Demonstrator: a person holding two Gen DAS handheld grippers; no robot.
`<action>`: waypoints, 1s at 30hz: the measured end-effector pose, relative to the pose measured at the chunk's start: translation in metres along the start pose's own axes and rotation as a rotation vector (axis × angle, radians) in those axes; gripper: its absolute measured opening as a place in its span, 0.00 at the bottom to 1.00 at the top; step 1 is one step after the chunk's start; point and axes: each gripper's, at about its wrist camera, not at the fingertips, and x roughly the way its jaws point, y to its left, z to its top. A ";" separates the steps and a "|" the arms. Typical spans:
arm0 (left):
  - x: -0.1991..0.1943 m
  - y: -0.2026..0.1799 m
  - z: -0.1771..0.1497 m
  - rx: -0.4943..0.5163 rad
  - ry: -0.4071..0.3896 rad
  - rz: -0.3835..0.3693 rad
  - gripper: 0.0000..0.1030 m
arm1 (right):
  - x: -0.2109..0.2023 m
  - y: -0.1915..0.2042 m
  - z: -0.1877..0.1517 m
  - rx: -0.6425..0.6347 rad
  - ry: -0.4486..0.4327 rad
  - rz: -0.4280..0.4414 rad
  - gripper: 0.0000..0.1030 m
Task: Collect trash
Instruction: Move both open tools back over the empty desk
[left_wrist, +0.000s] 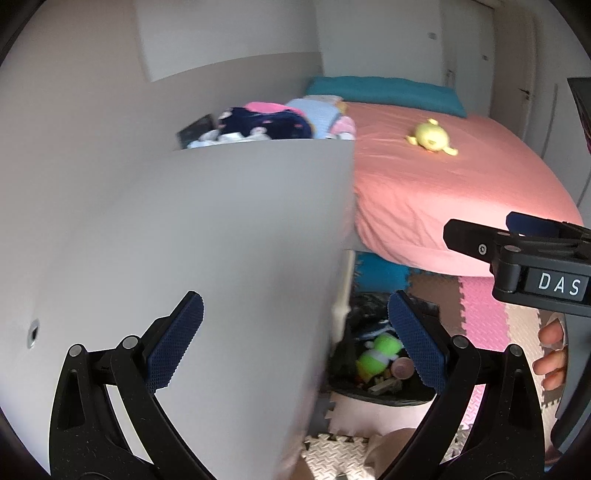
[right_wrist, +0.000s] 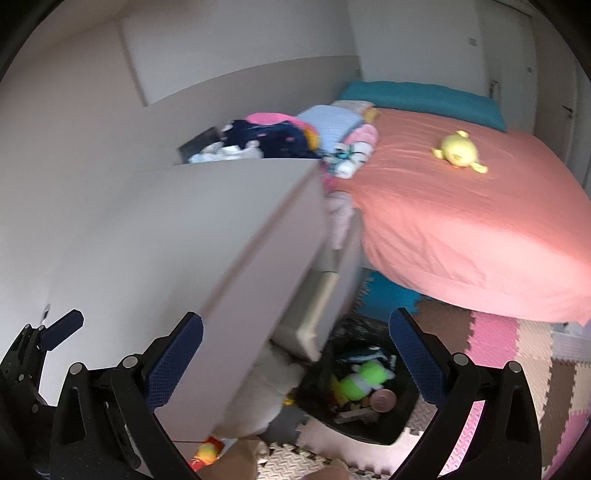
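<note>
A black bin (right_wrist: 369, 428) lined with a black bag stands on the floor below the dresser; it holds a green and white plush (right_wrist: 360, 380), a round pinkish lid (right_wrist: 384, 400) and other scraps. The bin also shows in the left wrist view (left_wrist: 380, 397). My left gripper (left_wrist: 295, 343) is open and empty, high above the floor. My right gripper (right_wrist: 295, 358) is open and empty, above the bin. The right gripper shows at the right edge of the left wrist view (left_wrist: 517, 251); the left one sits at the left edge of the right wrist view (right_wrist: 55, 336).
A grey-white dresser (right_wrist: 221, 236) fills the left, with piled clothes (right_wrist: 280, 136) on top. A bed with a salmon sheet (right_wrist: 461, 221) carries a yellow plush (right_wrist: 458, 149). Foam puzzle mats (right_wrist: 517, 350) cover the floor. A white plush (right_wrist: 266, 391) lies beside the bin.
</note>
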 end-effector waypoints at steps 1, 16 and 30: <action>-0.003 0.011 -0.002 -0.013 0.001 0.007 0.94 | 0.003 0.014 0.000 -0.017 0.003 0.014 0.98; -0.044 0.180 -0.078 -0.261 0.059 0.206 0.94 | 0.032 0.183 -0.030 -0.189 0.052 0.171 0.98; -0.099 0.298 -0.187 -0.493 0.133 0.388 0.94 | 0.043 0.327 -0.113 -0.403 0.151 0.266 0.98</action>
